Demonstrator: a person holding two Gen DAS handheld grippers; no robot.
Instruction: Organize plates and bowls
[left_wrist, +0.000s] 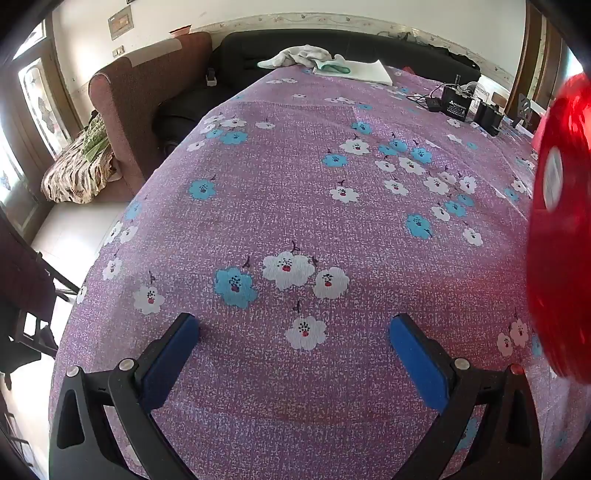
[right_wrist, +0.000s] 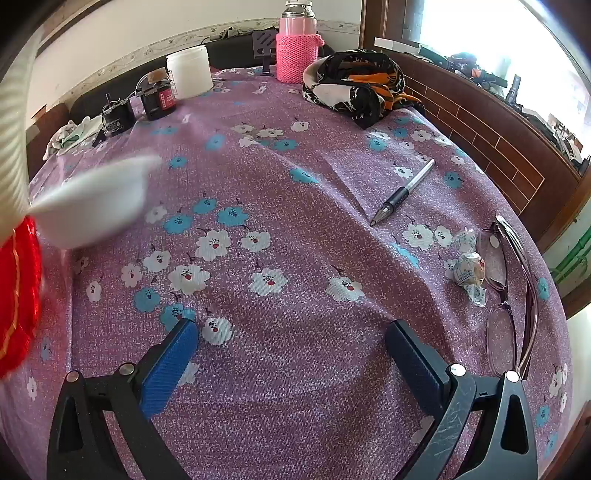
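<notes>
Bright daylight is admitted through a blown-out window (right_wrist: 517, 48) at far right; edges are bent by fisheye, and a red plate (left_wrist: 561, 229) is blurred.

Left gripper (left_wrist: 293, 325): two black angular finger arms, each lined on its inner face with a blue pad (left_wrist: 171, 356). Round silver screw heads (left_wrist: 126, 364) sat at the linkage joints, two per side. Triangular cut-outs pierced the outer links. Right gripper (right_wrist: 291, 328): same black build, blue ribbed pads (right_wrist: 170, 365), silver screws (right_wrist: 457, 369). Its right-hand arm (right_wrist: 452, 435) showed fine pale scratches.
</notes>
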